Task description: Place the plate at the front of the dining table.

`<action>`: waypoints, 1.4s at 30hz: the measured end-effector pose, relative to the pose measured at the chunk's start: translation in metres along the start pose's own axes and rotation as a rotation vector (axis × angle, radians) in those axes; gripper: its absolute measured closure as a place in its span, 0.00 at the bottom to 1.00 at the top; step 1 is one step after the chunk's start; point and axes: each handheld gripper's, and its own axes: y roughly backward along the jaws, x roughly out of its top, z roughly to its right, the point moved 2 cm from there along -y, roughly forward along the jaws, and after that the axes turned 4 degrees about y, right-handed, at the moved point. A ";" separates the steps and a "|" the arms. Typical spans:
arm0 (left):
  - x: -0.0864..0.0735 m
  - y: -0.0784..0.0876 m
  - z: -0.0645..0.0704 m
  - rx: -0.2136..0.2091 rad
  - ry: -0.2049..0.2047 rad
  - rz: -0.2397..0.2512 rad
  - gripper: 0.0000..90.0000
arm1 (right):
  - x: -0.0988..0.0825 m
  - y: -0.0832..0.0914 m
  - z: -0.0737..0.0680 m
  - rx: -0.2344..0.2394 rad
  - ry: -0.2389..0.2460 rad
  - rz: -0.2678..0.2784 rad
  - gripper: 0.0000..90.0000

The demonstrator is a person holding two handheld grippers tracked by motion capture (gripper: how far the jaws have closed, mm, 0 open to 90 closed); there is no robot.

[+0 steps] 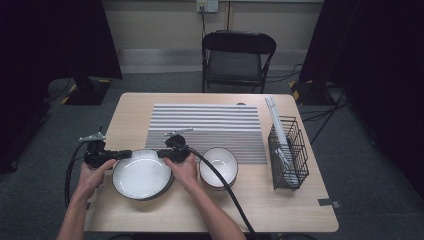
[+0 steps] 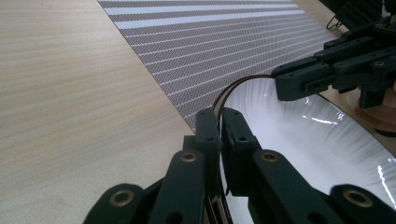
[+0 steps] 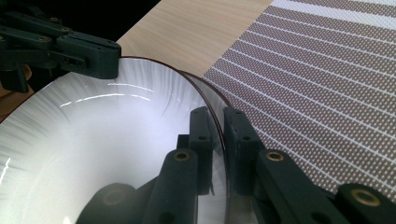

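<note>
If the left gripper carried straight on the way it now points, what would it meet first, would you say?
The left gripper is shut on the plate rim and points across it, so it would probably meet the right gripper clamped on the opposite rim, though depth is uncertain.

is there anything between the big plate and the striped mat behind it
Nothing visible: the big plate, clamped at opposite rims by the left gripper and right gripper, sits at the striped mat's near edge. The small bowl stands aside.
</note>
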 end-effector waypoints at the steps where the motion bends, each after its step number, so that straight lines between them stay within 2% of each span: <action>1: 0.001 0.001 0.000 0.012 -0.005 0.014 0.96 | 0.001 -0.001 0.000 0.000 0.006 0.003 0.92; 3: 0.002 0.003 -0.001 0.020 -0.014 0.020 0.96 | 0.004 -0.002 -0.001 -0.005 0.034 0.003 0.92; 7: 0.003 0.004 -0.002 0.016 0.002 0.043 0.96 | 0.008 -0.003 -0.001 -0.004 0.036 0.022 0.93; 10: 0.003 0.003 -0.003 0.017 0.014 0.035 0.95 | 0.008 -0.003 0.000 0.001 0.042 0.019 0.93; 13: 0.001 0.001 -0.002 0.025 0.012 0.001 0.93 | 0.008 -0.002 0.000 0.001 0.038 0.021 0.93; 16: 0.002 0.001 0.001 0.047 0.000 0.002 0.94 | 0.006 -0.002 0.001 0.004 0.028 0.025 0.93; 18: 0.003 0.000 0.001 0.041 0.002 0.004 0.94 | 0.006 -0.002 0.002 0.010 0.026 0.025 0.93; 20: 0.004 0.001 0.001 0.046 -0.012 0.013 0.94 | 0.007 -0.001 0.001 0.001 0.025 0.027 0.93; 23: 0.006 -0.001 0.002 0.052 -0.009 0.032 0.94 | 0.011 0.001 0.000 -0.024 0.037 0.051 0.93; 26: 0.006 -0.005 0.000 0.045 0.002 0.039 0.93 | 0.015 0.002 0.002 -0.041 0.056 0.037 0.93; 29: 0.006 -0.008 -0.001 0.042 0.017 0.026 0.93 | 0.014 0.002 0.006 -0.035 0.037 0.040 0.93; 32: 0.004 -0.007 0.000 0.049 0.001 0.003 0.94 | 0.011 0.002 0.008 -0.024 0.029 0.041 0.94; 35: 0.002 -0.003 -0.001 0.045 0.017 0.006 0.88 | 0.010 0.004 0.008 -0.028 0.026 0.039 0.94; 37: 0.000 -0.001 -0.001 0.040 0.008 -0.017 0.91 | 0.010 0.005 0.008 -0.029 0.027 0.040 0.94; 38: -0.001 -0.001 0.000 0.040 0.006 -0.013 0.95 | 0.010 0.005 0.008 -0.032 0.025 0.044 0.94; 42: 0.002 -0.002 -0.002 0.034 0.010 0.007 0.96 | 0.011 0.007 0.008 -0.041 0.025 0.053 0.94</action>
